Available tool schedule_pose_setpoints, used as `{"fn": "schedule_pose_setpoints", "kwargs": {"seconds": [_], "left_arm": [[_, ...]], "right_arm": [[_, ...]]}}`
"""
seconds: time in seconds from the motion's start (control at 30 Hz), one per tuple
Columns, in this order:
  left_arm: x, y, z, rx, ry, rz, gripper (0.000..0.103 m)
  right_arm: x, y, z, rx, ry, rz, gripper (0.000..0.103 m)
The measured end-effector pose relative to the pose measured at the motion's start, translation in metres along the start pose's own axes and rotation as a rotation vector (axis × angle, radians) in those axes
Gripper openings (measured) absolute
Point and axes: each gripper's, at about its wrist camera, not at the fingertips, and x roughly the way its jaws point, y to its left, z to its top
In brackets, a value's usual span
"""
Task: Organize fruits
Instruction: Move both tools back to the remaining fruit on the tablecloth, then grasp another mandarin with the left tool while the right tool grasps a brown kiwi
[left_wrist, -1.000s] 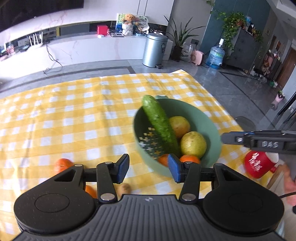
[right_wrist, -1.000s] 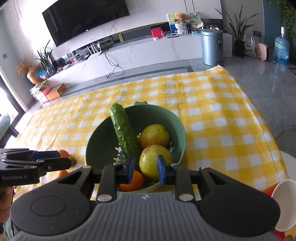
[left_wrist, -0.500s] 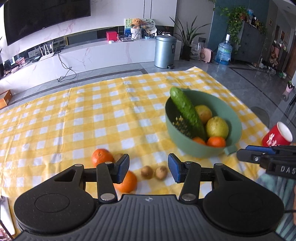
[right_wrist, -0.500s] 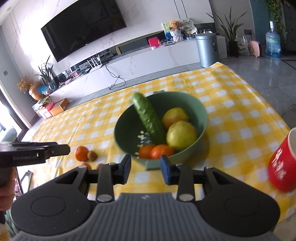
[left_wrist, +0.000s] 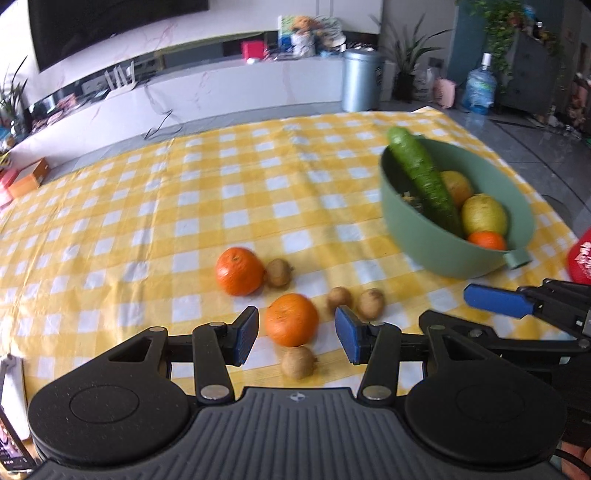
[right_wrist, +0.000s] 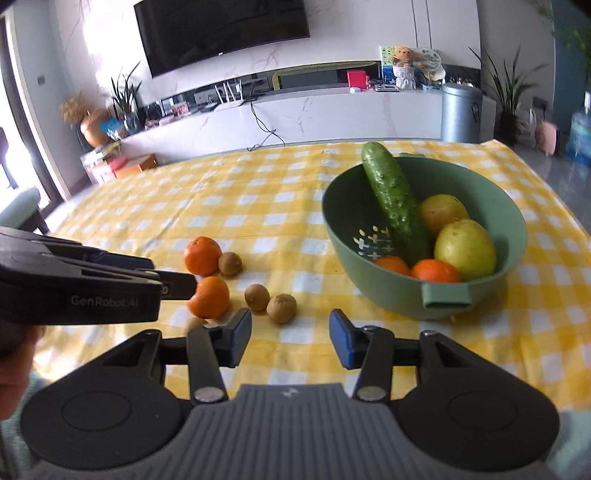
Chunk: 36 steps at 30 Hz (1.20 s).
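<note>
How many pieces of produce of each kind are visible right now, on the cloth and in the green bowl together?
Oranges: 4, namely two on the cloth and two in the bowl
Kiwis: 4, all on the cloth
Pears: 2, in the bowl
Cucumber: 1, leaning on the bowl rim
Total: 11

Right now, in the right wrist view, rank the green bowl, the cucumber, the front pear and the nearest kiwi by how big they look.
1. green bowl
2. cucumber
3. front pear
4. nearest kiwi
</note>
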Motion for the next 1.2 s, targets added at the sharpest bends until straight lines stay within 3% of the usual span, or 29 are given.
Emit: {"fn": "schedule_pose_setpoints", "kwargs": {"seconds": [0.23,0.5,0.93,1.2], "left_arm": [[0.023,0.003,-0.007,-0.026,0.06,0.023,0.056],[0.037,0.005,-0.01,-0.069,0.074,0.03,0.056],[0.054,0.017,-0.01,-0.142,0.085,-0.057,0.057],[0.053,0.028,-0.013,-0.184,0.034,-0.101,0.057]], "right_arm": [[0.02,-0.003,0.004,0.01,-0.02,-0.019,0.049],[0.039,-0.004,0.005,0.022,0.003,-0.009,0.049],[0.058,-0.012,0.004,0.095,0.061,0.013,0.049],[0.063,-0.005,0.003,0.07,0.064,0.015,0.046]]}}
